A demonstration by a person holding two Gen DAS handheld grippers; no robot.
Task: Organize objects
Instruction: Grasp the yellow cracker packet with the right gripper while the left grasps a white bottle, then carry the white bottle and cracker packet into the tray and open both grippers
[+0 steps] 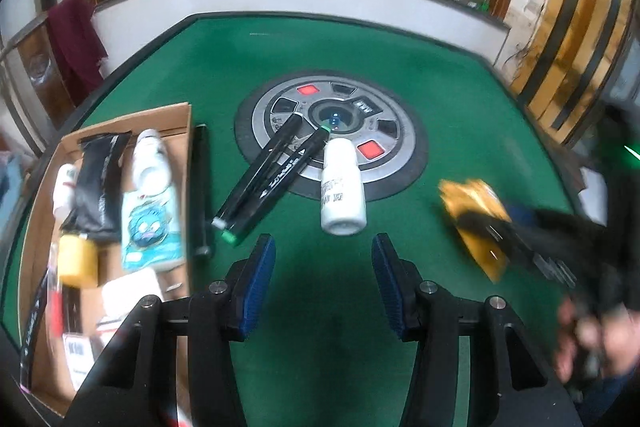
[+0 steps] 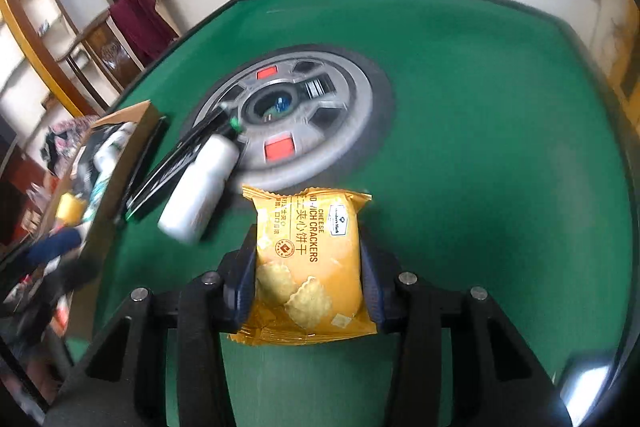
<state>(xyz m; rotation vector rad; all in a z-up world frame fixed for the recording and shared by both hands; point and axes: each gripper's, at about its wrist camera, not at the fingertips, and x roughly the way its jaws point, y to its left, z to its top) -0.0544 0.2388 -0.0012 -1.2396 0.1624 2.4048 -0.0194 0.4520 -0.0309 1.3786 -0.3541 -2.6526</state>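
The yellow cracker packet (image 2: 310, 263) sits clamped between the two pads of the right gripper (image 2: 308, 281), held flat with its printed face up and raised above the green table (image 2: 480, 167); in the left wrist view the same packet (image 1: 474, 203) shows as a blurred yellow shape at the right, with the person's hand (image 1: 588, 335) behind it at the frame's lower right edge. The left gripper (image 1: 323, 267) hovers low over the felt with its blue pads (image 1: 260, 275) spread wide and nothing between them, pointing toward the table's middle. Just ahead of it lies a white bottle (image 1: 342, 187) on its side, its far end resting on the round grey centre panel (image 1: 384, 131). Touching the bottle's far end on the left are two black markers (image 1: 268, 183) lying side by side at a slant (one has green end caps). Further left a slim black stick (image 1: 202, 187) lies along the wall of a cardboard box (image 1: 182, 119), which stands at the table's left edge and holds a black pouch (image 1: 100, 187), a white-and-blue packet (image 1: 154, 215), a yellow block (image 1: 78, 259) and other blurred items.
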